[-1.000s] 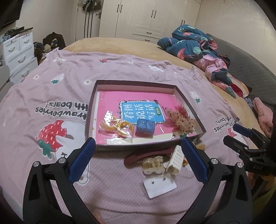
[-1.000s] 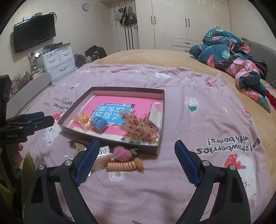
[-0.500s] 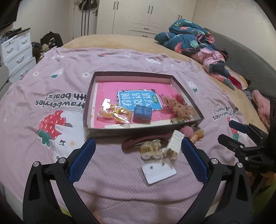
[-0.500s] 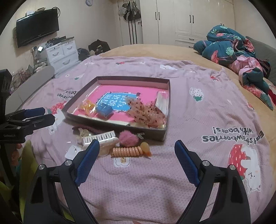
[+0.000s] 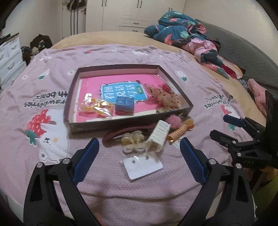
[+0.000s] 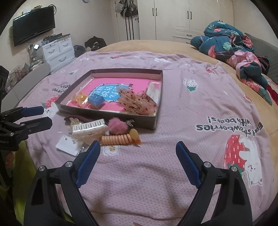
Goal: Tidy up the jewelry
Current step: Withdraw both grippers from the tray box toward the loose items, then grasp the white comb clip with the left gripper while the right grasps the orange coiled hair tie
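A shallow dark box (image 5: 121, 122) (image 6: 157, 97) lies on the pink bedspread. It holds a blue cube (image 5: 124, 104), a yellow bagged piece (image 5: 97, 106) and a dotted fabric scrunchie (image 5: 165, 97). In front of the box lie a white claw clip (image 5: 159, 133) (image 6: 88, 130), a clear clip (image 5: 133, 141), an earring card (image 5: 143, 164) (image 6: 68, 145), a dark red headband (image 5: 121, 133), a pink pompom (image 6: 115, 126) and an orange spiral tie (image 6: 115, 139). My left gripper (image 5: 139, 156) is open above the card. My right gripper (image 6: 138, 154) is open near the spiral tie.
A rumpled teal and pink quilt (image 6: 232, 47) lies at the bed's far right. White drawers (image 6: 58, 49) and a wall TV (image 6: 33, 24) stand at the left. Wardrobes (image 5: 139, 13) line the far wall.
Both grippers have pulled back and lowered toward the near bed edge, so the box and loose pieces sit farther up in both views. Both stay open and empty.
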The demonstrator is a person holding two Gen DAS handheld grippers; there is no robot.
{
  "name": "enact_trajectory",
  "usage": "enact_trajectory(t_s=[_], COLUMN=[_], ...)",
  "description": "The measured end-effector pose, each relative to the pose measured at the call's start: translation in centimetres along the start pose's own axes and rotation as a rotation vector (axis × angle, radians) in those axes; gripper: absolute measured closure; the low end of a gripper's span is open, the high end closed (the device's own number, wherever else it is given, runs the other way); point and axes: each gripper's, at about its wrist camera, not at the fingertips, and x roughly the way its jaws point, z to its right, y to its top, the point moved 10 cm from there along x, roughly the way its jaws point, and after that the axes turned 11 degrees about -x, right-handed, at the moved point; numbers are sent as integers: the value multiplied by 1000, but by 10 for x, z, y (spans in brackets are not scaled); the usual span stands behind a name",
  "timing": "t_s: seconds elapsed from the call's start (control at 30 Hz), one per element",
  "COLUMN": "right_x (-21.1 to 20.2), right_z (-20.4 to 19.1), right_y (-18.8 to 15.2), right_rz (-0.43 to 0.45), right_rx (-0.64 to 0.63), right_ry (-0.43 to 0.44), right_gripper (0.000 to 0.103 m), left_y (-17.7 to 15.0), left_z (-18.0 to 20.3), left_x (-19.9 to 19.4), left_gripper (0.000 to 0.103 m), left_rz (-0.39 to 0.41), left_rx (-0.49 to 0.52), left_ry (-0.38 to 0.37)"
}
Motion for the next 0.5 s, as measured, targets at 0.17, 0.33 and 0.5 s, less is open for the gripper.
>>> enact_trajectory(t_s=[0.17,0.33,0.5], right_x=[4,10,19], right_z=[9,14,16], right_y=[-8,-14,-17], right_rz=[-12,-24,-33], right_rx=[12,23,20], right_ry=[-8,-3,5], right_gripper=[15,15,15], left_y=[-8,-13,-17], left_z=[13,25,29], left_x=[11,25,43], left_gripper=[34,54,57], left_rz=[-33,-67,-109], left_rx=[28,61,69], left_ry=[-25,-42,-47])
